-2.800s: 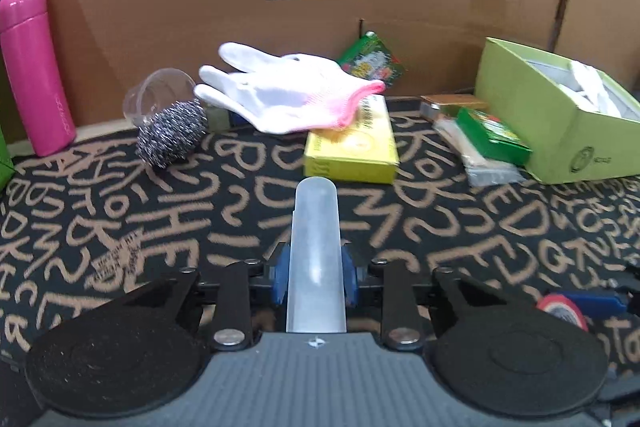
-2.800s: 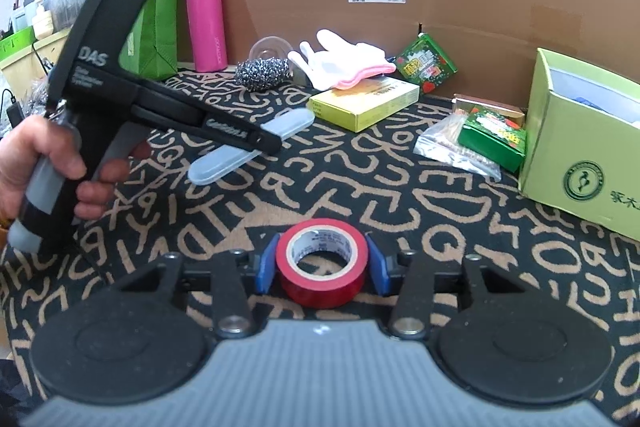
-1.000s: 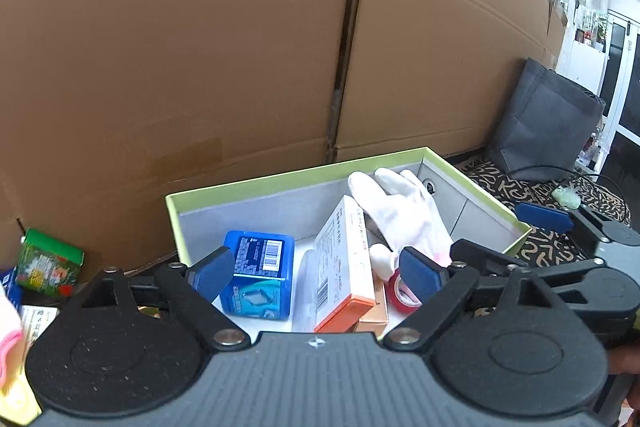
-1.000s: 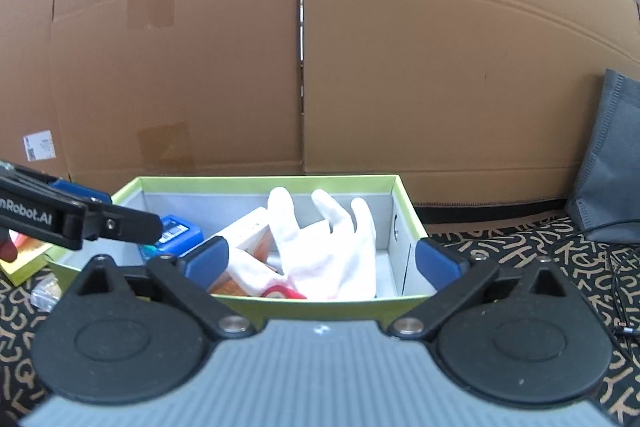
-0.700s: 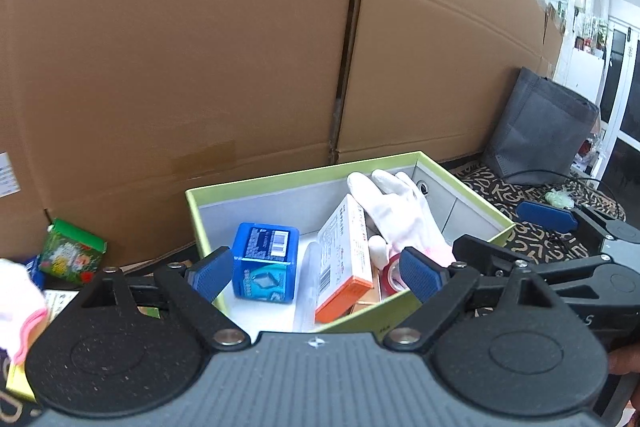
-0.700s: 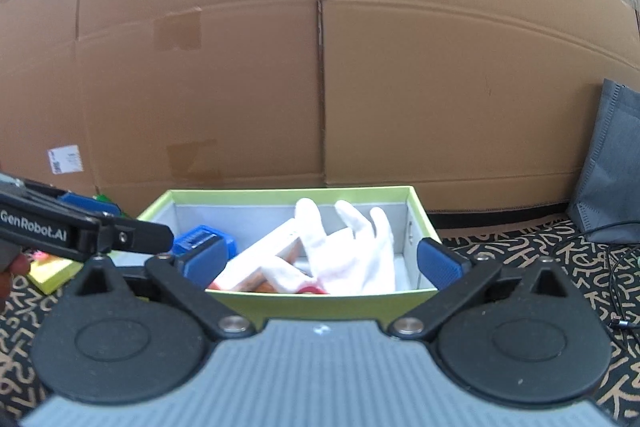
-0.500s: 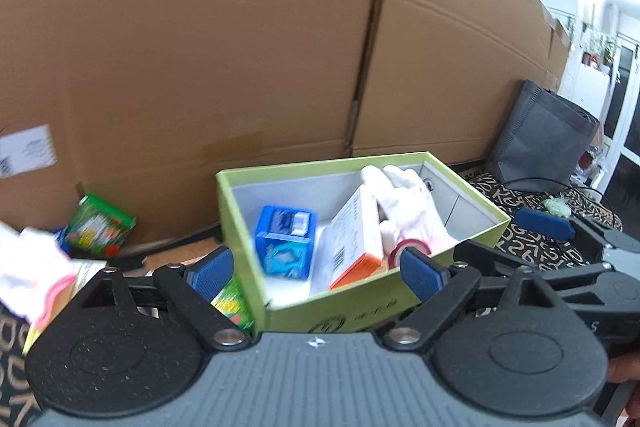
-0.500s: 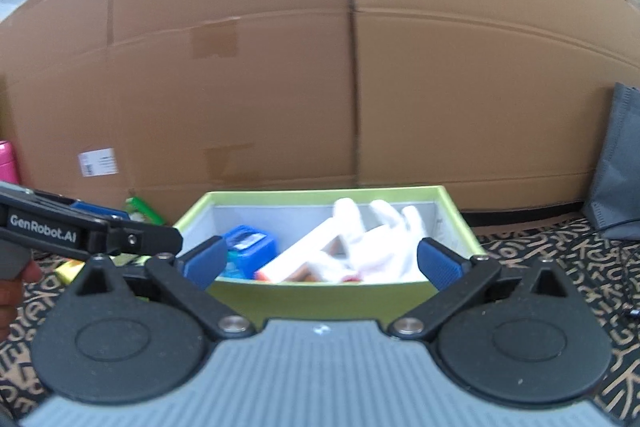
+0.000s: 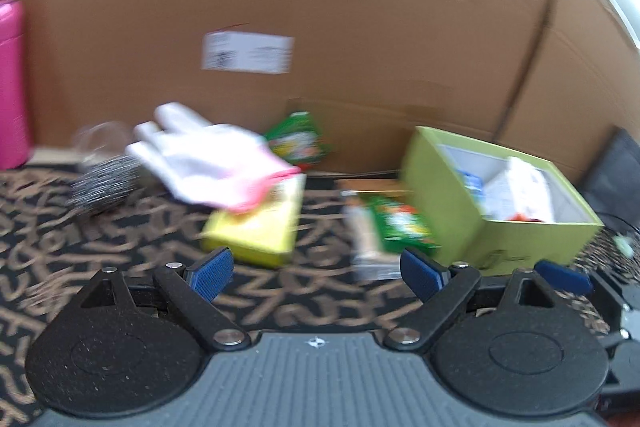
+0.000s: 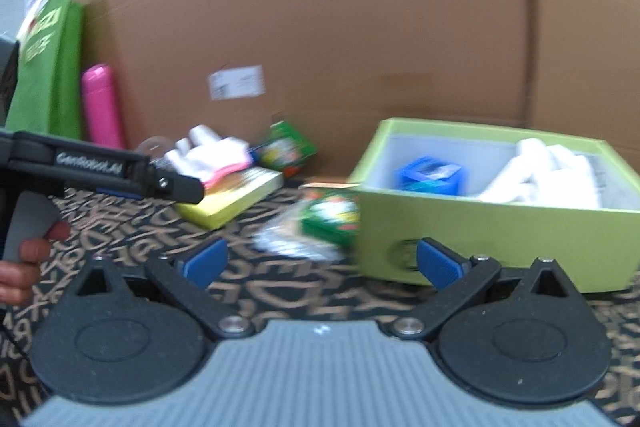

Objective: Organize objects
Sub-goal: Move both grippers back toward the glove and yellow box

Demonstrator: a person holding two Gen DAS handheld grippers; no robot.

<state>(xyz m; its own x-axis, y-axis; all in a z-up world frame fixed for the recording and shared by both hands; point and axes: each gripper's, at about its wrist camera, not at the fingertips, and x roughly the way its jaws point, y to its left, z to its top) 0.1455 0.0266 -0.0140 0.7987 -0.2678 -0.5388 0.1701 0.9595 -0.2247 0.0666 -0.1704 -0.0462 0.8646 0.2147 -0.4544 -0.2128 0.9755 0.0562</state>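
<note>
Left wrist view, motion-blurred. We see the left gripper (image 9: 316,269) with its blue-padded fingers (image 9: 210,273) spread wide apart and nothing between them, above the black-and-tan patterned tabletop (image 9: 80,247). Ahead, a white glove with a pink cuff (image 9: 208,157) lies across the far end of a yellow box (image 9: 260,227). A steel-wool scrubber (image 9: 106,183) sits just left of the glove, with a clear cup (image 9: 100,137) behind it. A pink bottle (image 9: 12,83) stands at the far left against the cardboard backdrop (image 9: 360,7). A small green packet (image 9: 298,141) leans on the cardboard. A second green packet (image 9: 400,223) rests on a clear-wrapped item just beside the green bin (image 9: 520,239), which holds several items, including a white glove and something blue; details are too blurred for us to tell. The right gripper's blue pad (image 9: 564,273) shows at the lower right.

Right wrist view, also blurred. The right gripper (image 10: 320,263) has its fingers (image 10: 204,261) wide apart and empty, near the bin (image 10: 480,235). Inside the bin we note a blue box (image 10: 430,175) and a white glove (image 10: 536,175). The green packet (image 10: 332,215) touches the bin's left wall. The left gripper (image 10: 172,183) enters from the left, with the person's fingers (image 10: 28,259) around its handle. Beyond are the yellow box (image 10: 236,199), the pink-cuffed glove (image 10: 212,155), the pink bottle (image 10: 102,107) and a green bag (image 10: 48,67).
</note>
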